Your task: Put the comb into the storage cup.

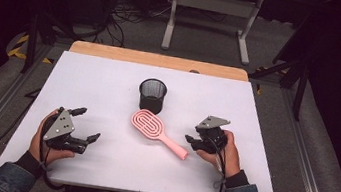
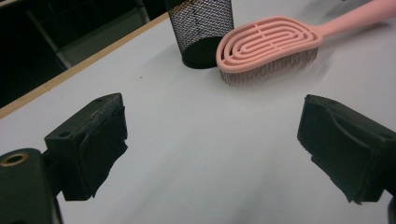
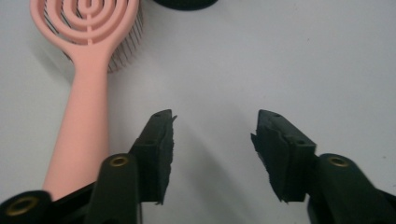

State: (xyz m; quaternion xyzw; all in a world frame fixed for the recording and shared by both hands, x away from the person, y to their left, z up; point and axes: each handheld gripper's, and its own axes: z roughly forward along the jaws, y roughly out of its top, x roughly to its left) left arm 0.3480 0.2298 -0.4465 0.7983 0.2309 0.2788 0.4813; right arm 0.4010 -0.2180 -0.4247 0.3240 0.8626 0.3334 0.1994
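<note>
With the right gripper point(image 1: 196, 141) spread empty beside the pink brush point(image 1: 158, 132) handle, a careless close could miss it.

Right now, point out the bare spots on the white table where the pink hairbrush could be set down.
Free: the far left, between the table's left edge and the black mesh cup; the far right beyond the cup; and the near strip between the left tool and the right tool. Crowded: the centre, where the pink hairbrush lies just before the cup.
</note>
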